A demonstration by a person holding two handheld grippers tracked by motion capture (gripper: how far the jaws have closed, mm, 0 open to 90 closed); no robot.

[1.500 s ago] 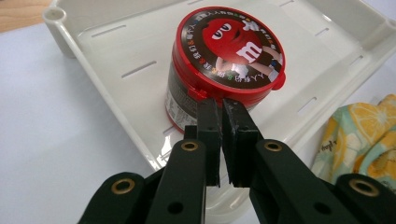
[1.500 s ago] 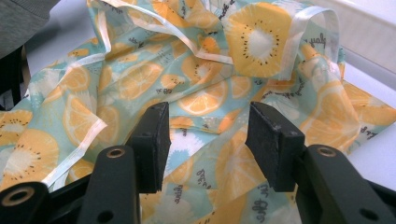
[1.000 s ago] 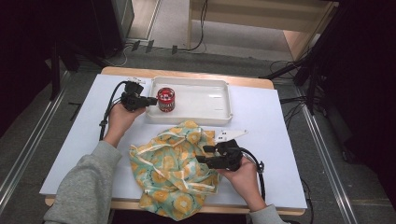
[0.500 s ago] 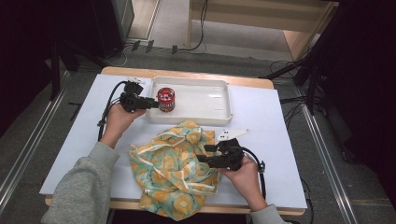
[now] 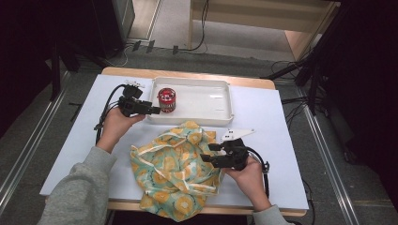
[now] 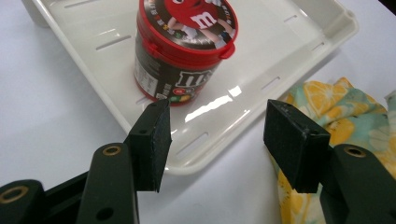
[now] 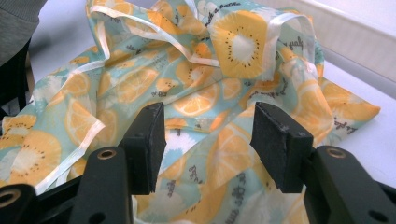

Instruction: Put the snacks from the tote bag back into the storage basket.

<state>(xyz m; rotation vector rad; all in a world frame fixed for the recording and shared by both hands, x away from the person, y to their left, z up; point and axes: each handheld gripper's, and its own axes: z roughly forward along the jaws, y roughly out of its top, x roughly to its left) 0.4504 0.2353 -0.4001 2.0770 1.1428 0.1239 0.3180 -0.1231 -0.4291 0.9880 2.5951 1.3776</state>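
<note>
Upright red-lidded candy tub (image 5: 166, 100); crumpled citrus-print bag (image 5: 176, 168).

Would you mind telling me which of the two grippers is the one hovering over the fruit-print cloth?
The right gripper, open above the orange-patterned cloth at the table's near edge. The left gripper, also open, points instead at the red-lidded candy tub in the white tray.
</note>
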